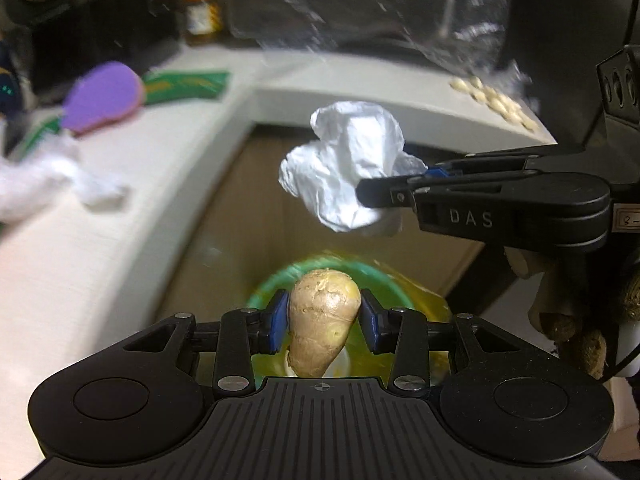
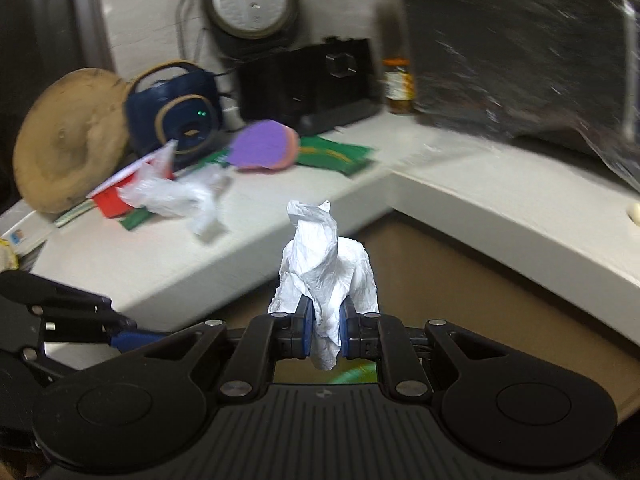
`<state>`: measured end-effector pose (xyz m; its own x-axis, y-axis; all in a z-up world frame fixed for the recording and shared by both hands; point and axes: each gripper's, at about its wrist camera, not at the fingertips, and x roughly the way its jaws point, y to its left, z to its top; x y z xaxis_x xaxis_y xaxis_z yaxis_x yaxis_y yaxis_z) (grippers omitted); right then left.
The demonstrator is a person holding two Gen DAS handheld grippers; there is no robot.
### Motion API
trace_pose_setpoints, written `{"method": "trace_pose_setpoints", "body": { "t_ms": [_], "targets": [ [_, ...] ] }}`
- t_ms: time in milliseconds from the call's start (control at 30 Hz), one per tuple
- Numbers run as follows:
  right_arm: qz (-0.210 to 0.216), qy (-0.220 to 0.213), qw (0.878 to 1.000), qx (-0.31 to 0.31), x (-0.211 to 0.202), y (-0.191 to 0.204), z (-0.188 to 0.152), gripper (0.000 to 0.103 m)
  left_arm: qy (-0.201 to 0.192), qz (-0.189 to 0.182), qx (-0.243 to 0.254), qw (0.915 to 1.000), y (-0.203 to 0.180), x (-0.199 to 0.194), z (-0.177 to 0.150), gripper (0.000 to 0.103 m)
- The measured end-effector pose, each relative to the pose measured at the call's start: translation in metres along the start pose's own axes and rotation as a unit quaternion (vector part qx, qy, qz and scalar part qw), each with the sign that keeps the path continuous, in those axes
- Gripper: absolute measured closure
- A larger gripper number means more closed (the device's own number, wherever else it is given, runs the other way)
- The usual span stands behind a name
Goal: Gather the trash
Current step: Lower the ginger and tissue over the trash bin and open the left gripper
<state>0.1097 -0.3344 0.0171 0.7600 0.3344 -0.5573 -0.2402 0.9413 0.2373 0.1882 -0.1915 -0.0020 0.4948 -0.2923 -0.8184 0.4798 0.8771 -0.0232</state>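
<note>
Ginger root (image 1: 325,320) pinched between my left gripper (image 1: 323,322) pads, hanging over the green bin (image 1: 384,280) below the white counter (image 1: 100,248), crumpled white tissue (image 2: 326,276) clamped tight in my right gripper (image 2: 325,330), off the counter edge, beside the left.

Home kitchen: white counter (image 2: 168,264), toaster (image 2: 308,84), jar (image 2: 398,86).
</note>
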Motion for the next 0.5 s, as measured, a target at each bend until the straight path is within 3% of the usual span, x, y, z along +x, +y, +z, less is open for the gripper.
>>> {"method": "trace_pose_setpoints", "body": {
  "t_ms": [200, 500],
  "targets": [
    [-0.027, 0.025, 0.999, 0.029, 0.016, -0.037, -0.036, 0.09, 0.037, -0.007, 0.002, 0.9993, -0.019, 0.057, -0.014, 0.06],
    [-0.05, 0.048, 0.993, 0.098, 0.046, -0.086, -0.099, 0.09, 0.063, -0.006, 0.013, 0.9979, -0.024, 0.147, -0.046, 0.06]
  ]
}}
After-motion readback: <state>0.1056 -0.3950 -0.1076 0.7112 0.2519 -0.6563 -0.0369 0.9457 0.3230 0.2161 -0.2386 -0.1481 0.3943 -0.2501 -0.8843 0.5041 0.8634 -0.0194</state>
